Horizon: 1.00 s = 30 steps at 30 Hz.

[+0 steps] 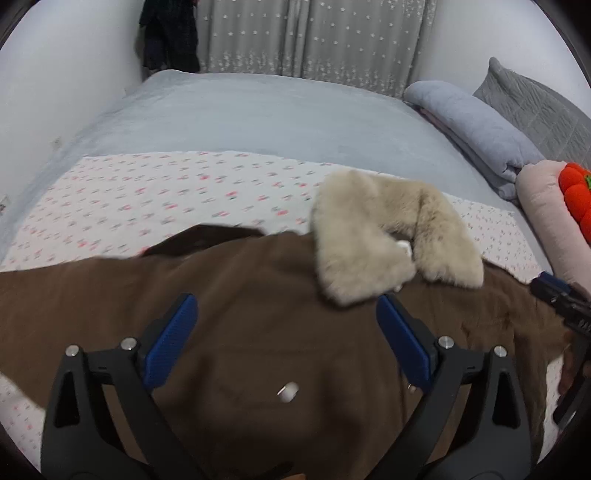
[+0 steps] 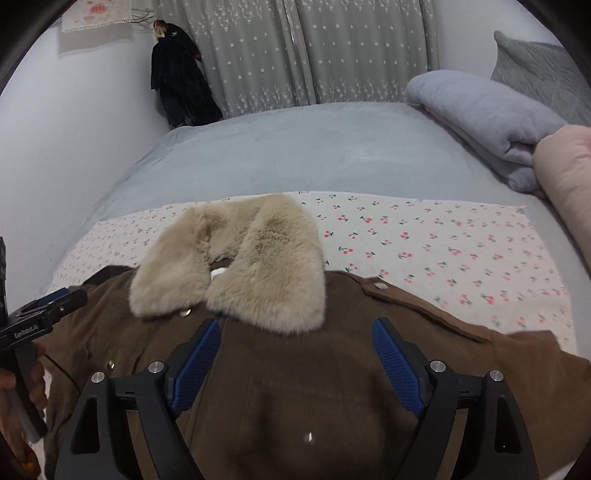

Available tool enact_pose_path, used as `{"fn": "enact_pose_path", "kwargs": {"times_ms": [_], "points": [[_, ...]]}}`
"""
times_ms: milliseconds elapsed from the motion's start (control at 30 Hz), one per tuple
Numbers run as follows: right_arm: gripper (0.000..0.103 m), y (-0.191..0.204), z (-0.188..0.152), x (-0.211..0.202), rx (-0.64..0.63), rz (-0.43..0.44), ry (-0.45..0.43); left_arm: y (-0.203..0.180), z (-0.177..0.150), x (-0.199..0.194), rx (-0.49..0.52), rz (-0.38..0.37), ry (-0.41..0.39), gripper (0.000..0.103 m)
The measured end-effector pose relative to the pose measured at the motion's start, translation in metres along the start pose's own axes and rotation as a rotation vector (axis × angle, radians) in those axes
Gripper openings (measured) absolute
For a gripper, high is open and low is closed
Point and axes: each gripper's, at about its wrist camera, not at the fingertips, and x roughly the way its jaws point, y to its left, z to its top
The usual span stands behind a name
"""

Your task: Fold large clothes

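Coat (image 2: pixel 295 387) flat, both grippers open above

a grey-blue bedspread (image 2: pixel 295 147) covers the bed, and a white cherry-print sheet (image 2: pixel 443 243) lies across its near part. along the bed's right edge rest a folded pale grey blanket (image 2: pixel 480 110), a pink roll (image 2: pixel 565 166) just beside it, and a grey quilted pillow (image 1: pixel 535 107) behind. an orange plush toy (image 1: pixel 576 192) sits on the pink roll. grey star-patterned curtains (image 2: pixel 314 55) hang beyond the far edge, and a dark garment (image 2: pixel 177 85) hangs at the far left corner, under a small cloth on the wall (image 2: pixel 96 14).
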Motion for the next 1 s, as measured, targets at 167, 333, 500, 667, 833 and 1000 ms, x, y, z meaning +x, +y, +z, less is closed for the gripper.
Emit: {"fn": "enact_pose_path", "kwargs": {"times_ms": [167, 333, 500, 667, 833, 1000], "points": [[0.087, 0.007, -0.029, -0.041, -0.022, -0.002, 0.004, 0.054, -0.035, -0.038, -0.078, 0.066, 0.029, 0.098], [0.088, 0.011, -0.061, -0.067, -0.047, 0.001, -0.006, 0.129, -0.067, -0.060, -0.262, 0.143, 0.033, 0.098], [0.088, 0.017, -0.085, -0.078, -0.060, 0.004, 0.003, 0.199, -0.094, -0.063, -0.441, 0.207, 0.068, 0.098], [0.088, 0.027, -0.096, -0.075, -0.088, 0.004, 0.040, 0.265, -0.116, -0.052, -0.629, 0.196, 0.079, 0.098], [0.088, 0.030, -0.104, -0.075, -0.107, -0.005, 0.054, 0.308, -0.130, -0.035, -0.741, 0.163, 0.089, 0.095], [0.088, 0.023, -0.115, -0.072, -0.115, -0.020, 0.081, 0.324, -0.132, -0.031, -0.807, 0.131, -0.007, 0.088]]}}
